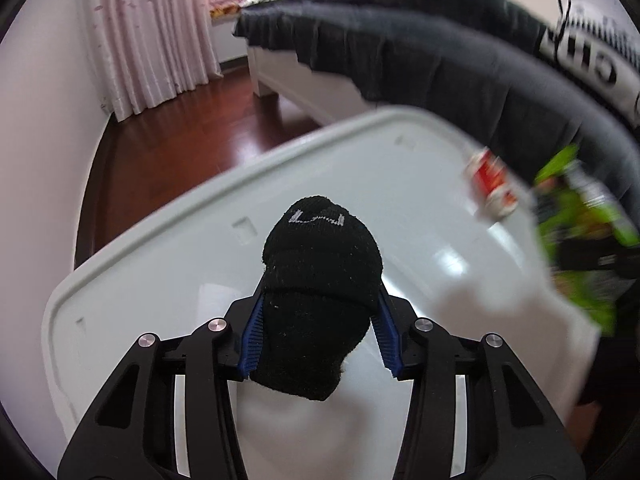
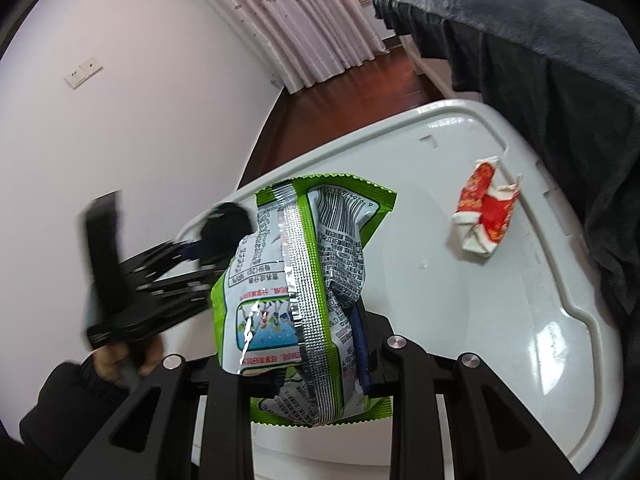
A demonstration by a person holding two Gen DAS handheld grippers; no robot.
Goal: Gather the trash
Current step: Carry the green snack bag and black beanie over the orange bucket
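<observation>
A black sock [image 1: 320, 264] sits between the blue pads of my left gripper [image 1: 320, 300], which is shut on it above a white plastic top [image 1: 160, 264]. In the right wrist view the same gripper [image 2: 208, 252] shows blurred at the left with the sock [image 2: 228, 220] at its tip. My right gripper [image 2: 312, 340] is shut on a green and silver snack bag [image 2: 296, 280], which hides most of its fingers. That bag [image 1: 580, 216] appears blurred at the right of the left wrist view. A crumpled red and white wrapper [image 2: 486, 208] lies loose on the white top, near its far right rim.
A bed with a dark blanket [image 1: 400, 52] hanging over its side runs along the far right, close to the white top [image 2: 560, 292]. Pale curtains [image 1: 152, 40] and a reddish wooden floor [image 1: 180, 128] lie beyond. A sleeved hand [image 2: 120, 360] holds the left gripper.
</observation>
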